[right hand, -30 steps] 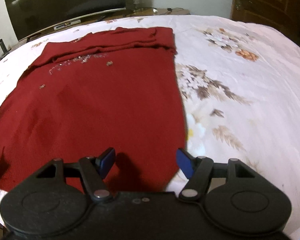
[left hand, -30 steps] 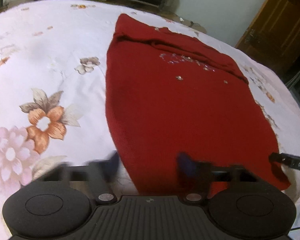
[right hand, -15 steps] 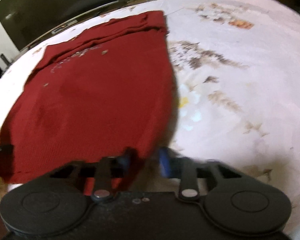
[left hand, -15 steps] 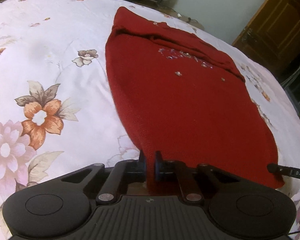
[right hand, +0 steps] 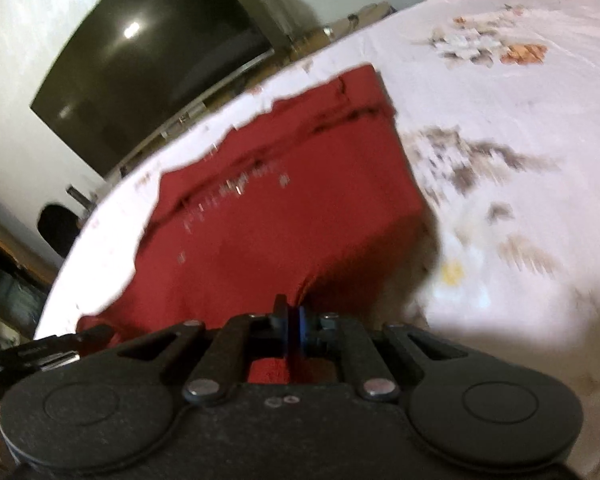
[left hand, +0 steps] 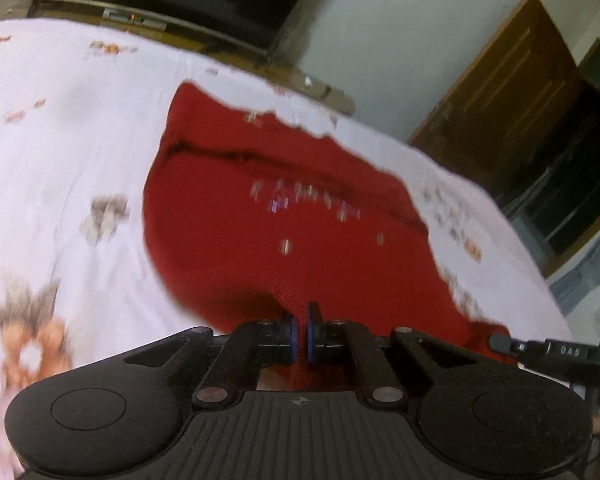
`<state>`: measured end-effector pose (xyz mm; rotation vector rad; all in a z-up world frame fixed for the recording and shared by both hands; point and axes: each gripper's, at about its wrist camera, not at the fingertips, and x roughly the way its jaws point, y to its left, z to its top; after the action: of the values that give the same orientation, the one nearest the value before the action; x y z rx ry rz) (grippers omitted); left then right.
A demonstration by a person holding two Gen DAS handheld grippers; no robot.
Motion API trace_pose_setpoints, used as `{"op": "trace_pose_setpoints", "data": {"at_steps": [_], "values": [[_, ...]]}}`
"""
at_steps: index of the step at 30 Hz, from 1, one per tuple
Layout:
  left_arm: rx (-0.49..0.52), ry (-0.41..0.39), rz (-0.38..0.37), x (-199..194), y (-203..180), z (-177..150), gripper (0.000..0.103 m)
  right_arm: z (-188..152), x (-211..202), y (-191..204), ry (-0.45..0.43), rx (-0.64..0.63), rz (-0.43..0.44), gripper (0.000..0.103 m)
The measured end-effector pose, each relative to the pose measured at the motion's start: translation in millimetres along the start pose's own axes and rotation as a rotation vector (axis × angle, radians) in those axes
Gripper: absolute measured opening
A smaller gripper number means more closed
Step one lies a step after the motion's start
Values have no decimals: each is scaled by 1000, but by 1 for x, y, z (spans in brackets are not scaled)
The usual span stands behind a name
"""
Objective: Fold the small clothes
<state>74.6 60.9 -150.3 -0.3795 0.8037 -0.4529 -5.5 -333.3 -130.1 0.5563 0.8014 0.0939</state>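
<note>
A red knit garment (left hand: 284, 216) with small sparkly decorations lies on the white floral bedsheet (left hand: 60, 152). My left gripper (left hand: 299, 334) is shut on the garment's near hem at its left corner, and the cloth rises in a peak to the pads. In the right wrist view the same red garment (right hand: 284, 208) spreads ahead, and my right gripper (right hand: 293, 332) is shut on the near hem at its right corner. Both near corners are lifted off the bed. The other gripper's tip shows at the right edge of the left view and at the left edge of the right view.
A dark television (right hand: 148, 80) on a low stand sits beyond the bed's far edge. A wooden door (left hand: 500, 92) stands at the right of the left view. Floral sheet (right hand: 520, 160) extends to the right of the garment.
Both grippers went from open over the near hem to shut on it. They have since lifted, pulling the two near corners of the garment up off the bed.
</note>
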Motion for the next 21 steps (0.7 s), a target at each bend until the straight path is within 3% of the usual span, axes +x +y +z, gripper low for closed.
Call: {"op": "trace_pose_setpoints", "data": {"at_steps": [9,17,21], "values": [[-38,-135,17,53,1,93,4,95,51,-3,-82,18,58,6],[-72,-219,77,134,11,166,4,188,132,-16,-115,22,86,6],[-92,-232,116,178,21,190,4,219,175,-28,-105,21,76,6]]}}
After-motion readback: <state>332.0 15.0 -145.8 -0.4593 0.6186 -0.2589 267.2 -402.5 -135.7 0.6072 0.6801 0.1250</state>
